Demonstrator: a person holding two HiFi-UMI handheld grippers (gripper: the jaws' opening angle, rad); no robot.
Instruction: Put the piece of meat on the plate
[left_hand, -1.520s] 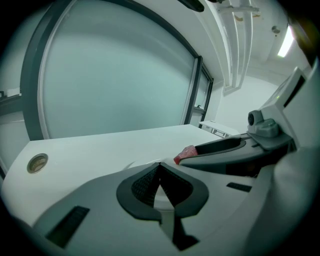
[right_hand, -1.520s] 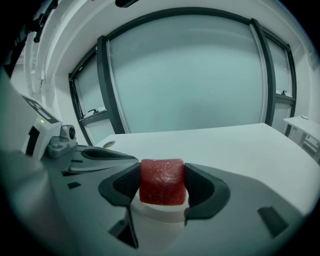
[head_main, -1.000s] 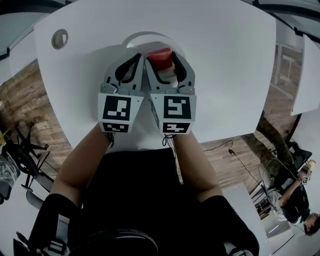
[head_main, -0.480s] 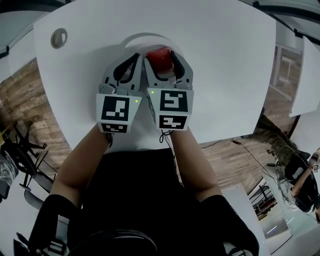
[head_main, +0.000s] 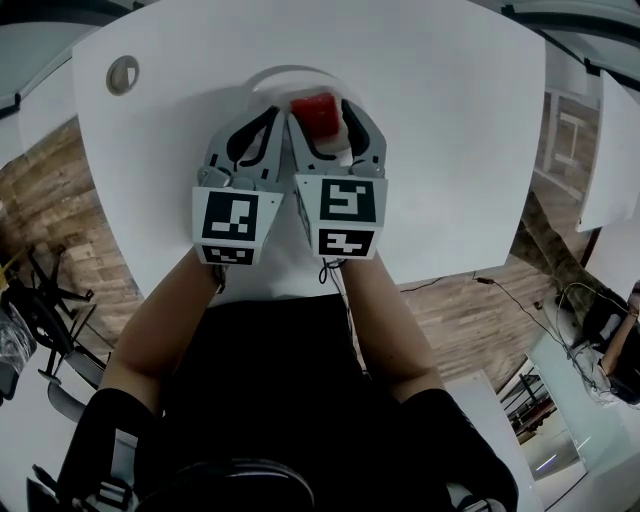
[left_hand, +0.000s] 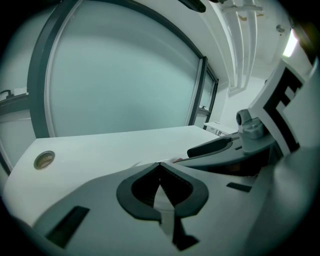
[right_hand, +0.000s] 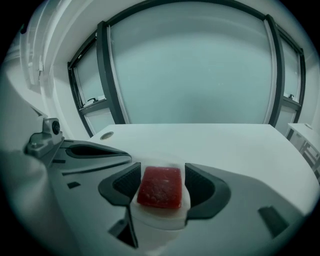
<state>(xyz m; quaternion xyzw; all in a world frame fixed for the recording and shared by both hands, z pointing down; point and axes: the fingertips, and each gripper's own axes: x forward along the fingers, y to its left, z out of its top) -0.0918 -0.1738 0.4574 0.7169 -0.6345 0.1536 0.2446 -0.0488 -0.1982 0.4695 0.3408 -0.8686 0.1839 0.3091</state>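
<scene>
Right gripper view showed the right gripper (right_hand: 161, 175) clamped on the piece of meat (right_hand: 160, 189) over the plate (right_hand: 159, 220). Setting it down flat before releasing seemed wisest. Left gripper (left_hand: 160, 165), jaws together, held nothing.

Meat (right_hand: 160, 187) was red. Plate (right_hand: 160, 217) and table (head_main: 450, 150) were white. Marker cubes (head_main: 348, 215) bore black-and-white squares. Floor (head_main: 45, 200) looked brown, possibly wood-patterned.
</scene>
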